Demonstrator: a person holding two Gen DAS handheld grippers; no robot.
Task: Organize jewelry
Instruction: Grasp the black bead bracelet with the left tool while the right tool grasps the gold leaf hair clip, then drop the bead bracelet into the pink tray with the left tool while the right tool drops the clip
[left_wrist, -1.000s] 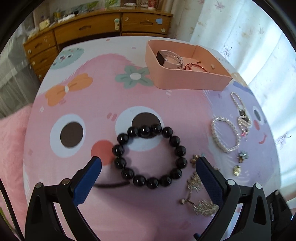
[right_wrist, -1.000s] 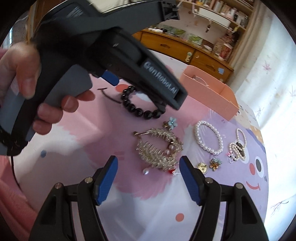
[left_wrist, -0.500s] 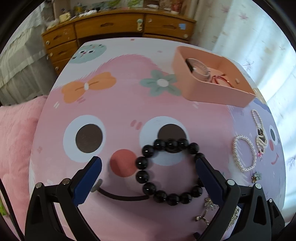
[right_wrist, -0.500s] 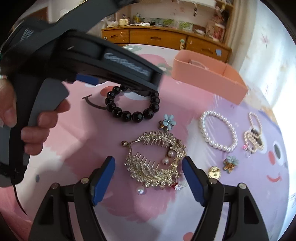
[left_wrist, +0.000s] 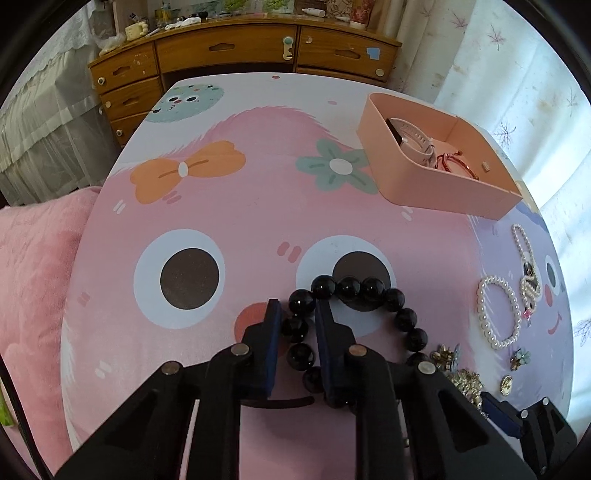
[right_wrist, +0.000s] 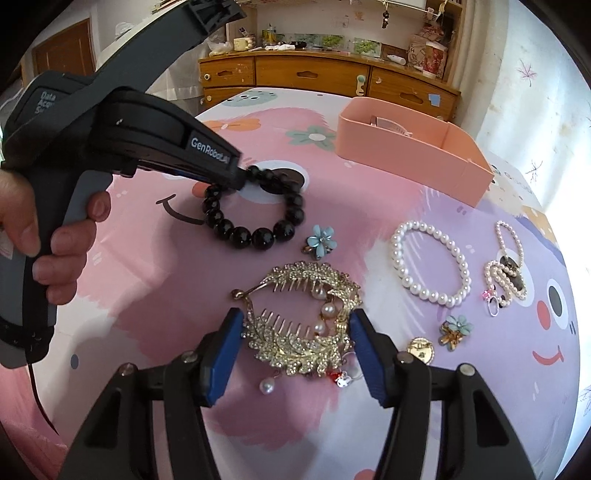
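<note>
On the cartoon mat lies a black bead bracelet (left_wrist: 369, 290) (right_wrist: 255, 232). My left gripper (left_wrist: 295, 306) is closing, its blue pads against the beads on the ring's left side. A gold rhinestone hair comb (right_wrist: 306, 321) lies nearer the front. My right gripper (right_wrist: 295, 319) is also closing, with the comb between its pads and both tips touching the comb's edges. At the back right stands the pink box (left_wrist: 443, 192) (right_wrist: 406, 155) with a watch (left_wrist: 413, 142) and a red cord bracelet inside.
To the right lie a pearl bracelet (right_wrist: 430, 262), a pearl strand (right_wrist: 508, 273), two blue flower pieces (right_wrist: 321, 240), and a gold button (right_wrist: 421, 349). A hand (right_wrist: 55, 236) holds the left gripper's handle. A wooden dresser (left_wrist: 229, 48) stands behind the table.
The left jaws went from wide open to nearly together around the bracelet's left beads. The right jaws narrowed onto the comb, which now sits nearer between the tips.
</note>
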